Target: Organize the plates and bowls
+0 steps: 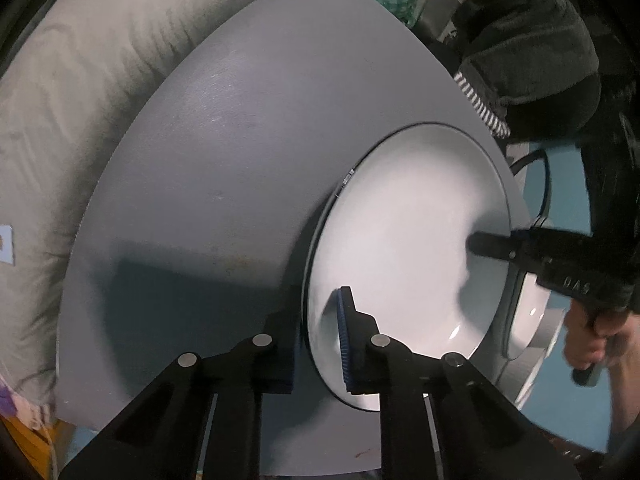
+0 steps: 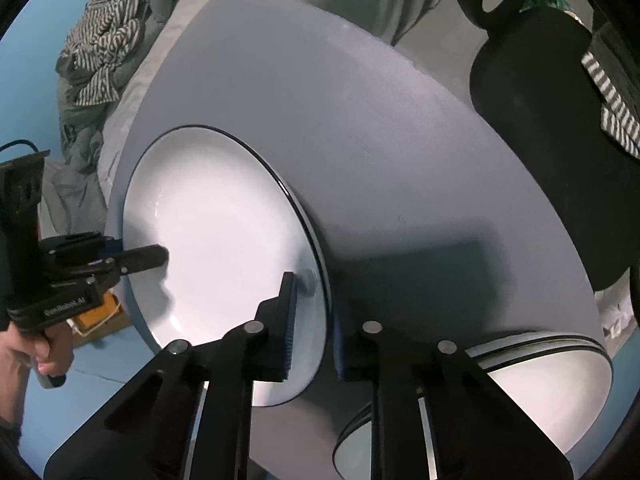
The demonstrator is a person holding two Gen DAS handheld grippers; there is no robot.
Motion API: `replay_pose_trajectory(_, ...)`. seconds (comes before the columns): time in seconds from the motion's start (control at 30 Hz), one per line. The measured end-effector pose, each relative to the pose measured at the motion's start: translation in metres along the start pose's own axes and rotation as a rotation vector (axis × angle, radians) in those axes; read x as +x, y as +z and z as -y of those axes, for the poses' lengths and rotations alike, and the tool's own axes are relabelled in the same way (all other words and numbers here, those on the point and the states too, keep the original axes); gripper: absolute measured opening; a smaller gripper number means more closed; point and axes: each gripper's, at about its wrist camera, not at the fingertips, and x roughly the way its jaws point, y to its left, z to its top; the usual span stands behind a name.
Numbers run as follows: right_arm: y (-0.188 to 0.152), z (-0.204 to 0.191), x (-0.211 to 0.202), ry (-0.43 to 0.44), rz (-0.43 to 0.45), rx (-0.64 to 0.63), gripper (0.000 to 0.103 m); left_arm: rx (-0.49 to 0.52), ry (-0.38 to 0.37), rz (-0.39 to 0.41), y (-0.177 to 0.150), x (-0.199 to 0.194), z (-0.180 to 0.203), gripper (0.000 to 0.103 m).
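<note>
Grey table (image 1: 224, 152) under both claws, quilt (image 1: 80, 80) beyond it. White plate (image 2: 224, 232) on table, rim pinched from opposite sides: left gripper (image 1: 316, 344) clamped on one edge, right gripper (image 2: 312, 336) clamped on other. More stacked plates (image 2: 552, 384) just right of right claw. Black bag (image 2: 540, 128) far right.

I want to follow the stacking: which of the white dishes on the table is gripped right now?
The large white plate, pinched at opposite rims by the left gripper and right gripper; the other dishes lie untouched.
</note>
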Motion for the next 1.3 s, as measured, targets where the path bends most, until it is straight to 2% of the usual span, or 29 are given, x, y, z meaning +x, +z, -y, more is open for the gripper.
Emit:
replay_pose_trajectory(0.1,-0.001,-0.001,0.000,-0.004,0.014,0.001,0.015,-0.017,-0.023,0.004,0.001,0.000,-0.003,0.013)
replay_pose_trajectory(0.33,-0.004,-0.003,-0.001,-0.018,0.041,0.015,0.015,0.010,-0.005,0.029,-0.003,-0.002,0.000,0.014)
replay_pose_trajectory(0.5,-0.008,-0.002,-0.002,0.007,0.050,0.044,0.014,0.028,0.018,0.037,-0.007,-0.005,0.003,0.014)
replay_pose_trajectory(0.93,-0.018,0.001,-0.016,0.046,0.045,0.090,0.013,0.066,0.029,0.010,-0.012,-0.012,0.017,0.014)
replay_pose_trajectory(1.3,-0.034,0.010,-0.046,0.030,0.056,0.139,0.013,0.151,0.030,-0.013,-0.011,-0.020,0.057,0.014)
